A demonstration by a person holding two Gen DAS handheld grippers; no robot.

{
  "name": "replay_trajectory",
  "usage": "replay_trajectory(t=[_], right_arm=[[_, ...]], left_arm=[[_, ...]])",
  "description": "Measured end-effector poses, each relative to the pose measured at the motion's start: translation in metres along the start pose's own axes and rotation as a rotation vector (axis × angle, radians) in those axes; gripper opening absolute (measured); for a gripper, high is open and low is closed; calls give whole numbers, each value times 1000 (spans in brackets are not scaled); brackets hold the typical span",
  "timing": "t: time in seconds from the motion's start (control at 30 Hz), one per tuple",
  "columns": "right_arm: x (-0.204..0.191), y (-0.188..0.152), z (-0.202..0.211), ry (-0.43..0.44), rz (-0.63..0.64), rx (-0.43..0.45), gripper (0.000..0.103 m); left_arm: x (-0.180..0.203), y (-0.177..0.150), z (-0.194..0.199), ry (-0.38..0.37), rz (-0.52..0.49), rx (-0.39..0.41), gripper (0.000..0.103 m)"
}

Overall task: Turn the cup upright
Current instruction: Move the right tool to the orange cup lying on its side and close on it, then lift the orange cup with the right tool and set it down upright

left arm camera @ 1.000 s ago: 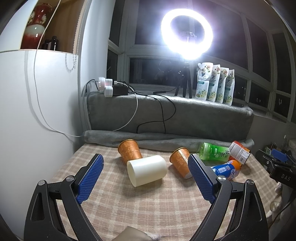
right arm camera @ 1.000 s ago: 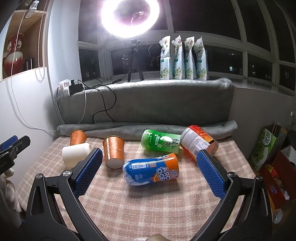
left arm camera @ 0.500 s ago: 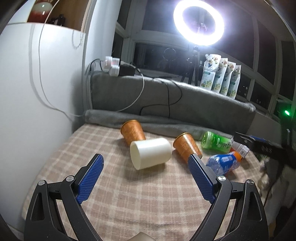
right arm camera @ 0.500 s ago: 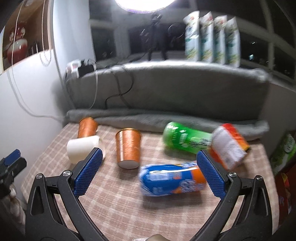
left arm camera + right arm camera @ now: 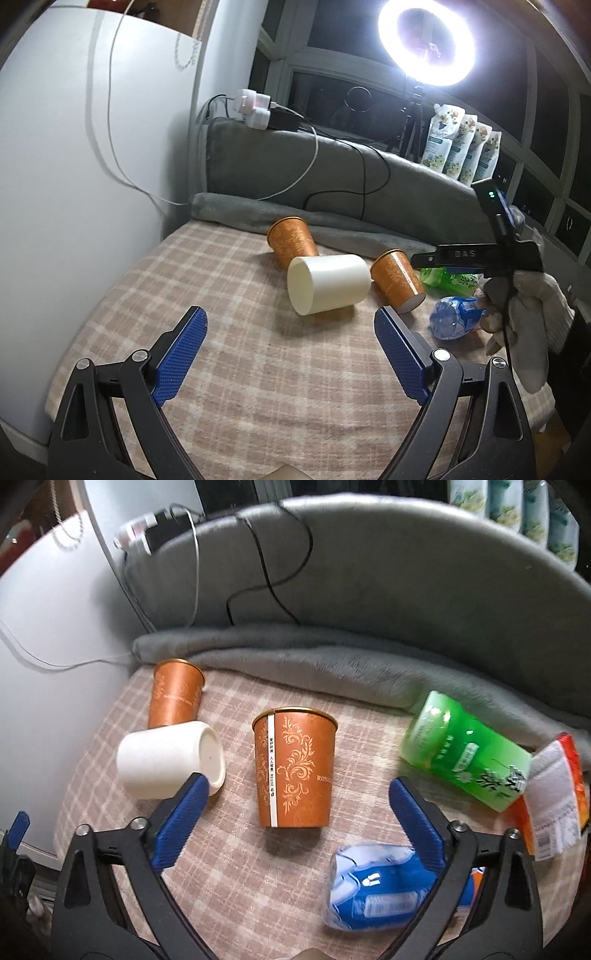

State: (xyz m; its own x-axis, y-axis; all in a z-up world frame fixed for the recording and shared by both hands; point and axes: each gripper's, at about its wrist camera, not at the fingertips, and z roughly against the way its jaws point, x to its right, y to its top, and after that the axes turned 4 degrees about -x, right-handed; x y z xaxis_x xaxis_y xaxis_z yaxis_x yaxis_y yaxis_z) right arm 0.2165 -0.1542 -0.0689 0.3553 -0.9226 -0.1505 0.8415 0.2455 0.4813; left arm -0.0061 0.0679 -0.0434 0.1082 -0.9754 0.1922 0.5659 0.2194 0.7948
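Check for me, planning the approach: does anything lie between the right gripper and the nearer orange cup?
Nothing: the right wrist view shows only bare checked cloth between the open right gripper and the orange cup.

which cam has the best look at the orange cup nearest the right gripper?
Right wrist. The orange cup lies centred ahead of the open right gripper, printed side and gold rim sharp. In the left wrist view the same cup is small, off to the right, partly behind the white cup.
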Motion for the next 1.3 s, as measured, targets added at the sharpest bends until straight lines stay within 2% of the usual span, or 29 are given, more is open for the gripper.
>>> replay_trajectory(t=[0.13, 0.3, 0.6, 0.73, 1.0, 1.3], right_arm=[[-2, 8, -17, -9, 4, -52, 98], [0, 17, -39, -16, 2, -128, 91], [2, 23, -59, -23, -3, -183, 83], [2, 23, -67, -12, -8, -209, 66], [-1, 21, -63, -2, -12, -180, 64], [-1, 2, -15, 93, -33, -106, 64]], left_arm=[[-6, -2, 0, -2, 16, -6, 92], [-10, -2, 0, 1, 25, -8, 90], [-15, -1, 3, 11, 39, 3, 90], [-14, -1, 4, 14, 37, 6, 90], [-13, 0, 6, 18, 30, 15, 90], [-6, 1, 6, 6, 13, 14, 89]])
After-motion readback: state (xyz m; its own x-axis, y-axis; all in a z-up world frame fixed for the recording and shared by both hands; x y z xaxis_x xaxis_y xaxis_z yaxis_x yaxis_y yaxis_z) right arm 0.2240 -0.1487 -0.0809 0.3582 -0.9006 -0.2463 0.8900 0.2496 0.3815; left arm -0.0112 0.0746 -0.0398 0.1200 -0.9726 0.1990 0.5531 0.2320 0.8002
